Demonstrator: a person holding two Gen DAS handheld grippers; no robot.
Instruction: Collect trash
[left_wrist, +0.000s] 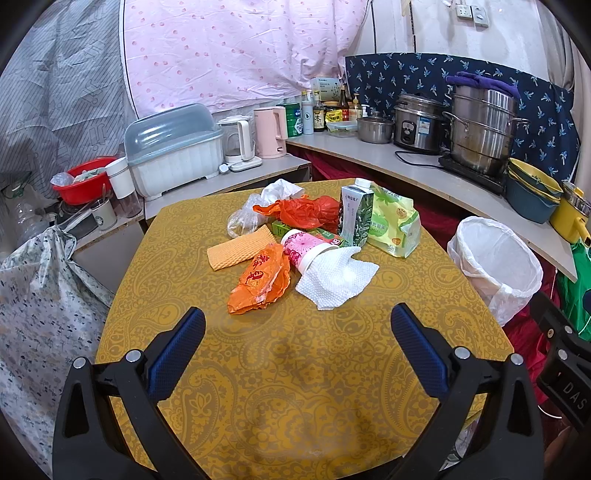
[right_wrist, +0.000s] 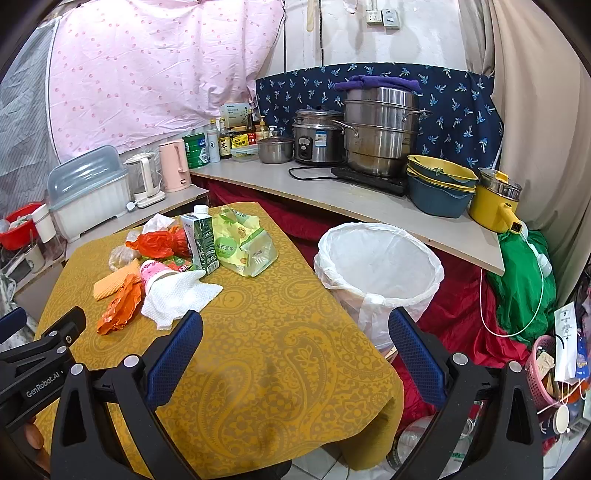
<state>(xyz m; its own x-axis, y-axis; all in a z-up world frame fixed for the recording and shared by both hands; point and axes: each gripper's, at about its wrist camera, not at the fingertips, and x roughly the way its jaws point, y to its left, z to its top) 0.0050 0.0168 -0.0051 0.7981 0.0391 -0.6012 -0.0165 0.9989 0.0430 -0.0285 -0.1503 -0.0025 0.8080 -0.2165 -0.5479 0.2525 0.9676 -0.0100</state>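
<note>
A pile of trash lies on the yellow table (left_wrist: 295, 369): a white paper towel (left_wrist: 336, 277), a pink cup (left_wrist: 306, 247) on its side, an orange wrapper (left_wrist: 258, 280), a red plastic bag (left_wrist: 306, 210), a green carton (left_wrist: 356, 216) upright, a green snack bag (left_wrist: 397, 225) and an orange sponge cloth (left_wrist: 236, 247). A white-lined bin (right_wrist: 380, 273) stands right of the table. My left gripper (left_wrist: 297, 332) is open and empty, short of the pile. My right gripper (right_wrist: 295, 336) is open and empty over the table's right edge (right_wrist: 332, 314), near the bin.
A counter (right_wrist: 369, 206) behind holds pots, a rice cooker (right_wrist: 317, 140), stacked bowls (right_wrist: 439, 184) and a yellow pot. A lower shelf at the left carries a dish box (left_wrist: 173, 151) and kettles. A pink basket (right_wrist: 546, 369) and green cloth (right_wrist: 521, 280) sit at the right.
</note>
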